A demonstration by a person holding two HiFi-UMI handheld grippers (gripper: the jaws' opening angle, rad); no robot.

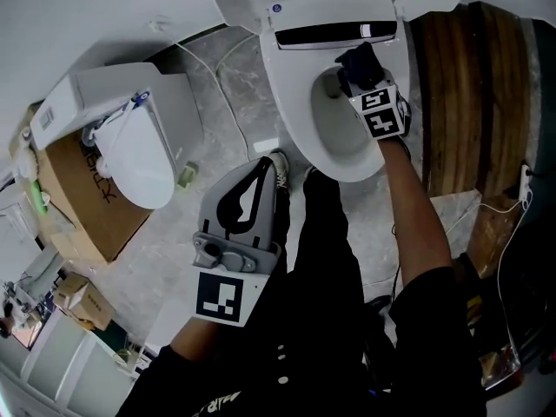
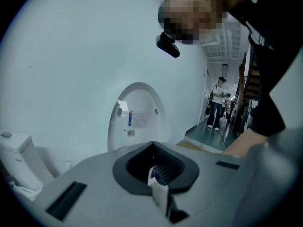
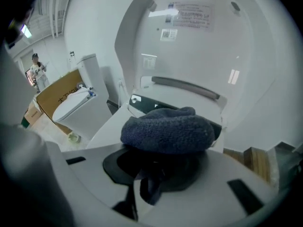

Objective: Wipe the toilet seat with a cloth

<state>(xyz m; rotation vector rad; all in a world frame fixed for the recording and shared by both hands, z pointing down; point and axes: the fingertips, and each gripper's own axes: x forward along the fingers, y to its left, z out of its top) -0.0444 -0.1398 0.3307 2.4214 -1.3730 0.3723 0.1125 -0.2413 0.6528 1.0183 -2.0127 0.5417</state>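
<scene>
In the head view, the right gripper (image 1: 361,69) pressed a dark cloth (image 1: 360,59) to the rear of the toilet seat (image 1: 291,102), while the left gripper (image 1: 263,168) hung back over the person's legs. In the left gripper view, the left gripper (image 2: 158,181) had its jaws together, pointing toward a raised lid (image 2: 137,117). In the right gripper view, the right gripper (image 3: 158,176) was clamped on the bunched cloth (image 3: 165,131) above the seat (image 3: 113,122).

Second toilet (image 1: 139,159), cardboard box (image 1: 87,208), wooden boards (image 1: 460,102), marble floor (image 1: 204,94)
</scene>
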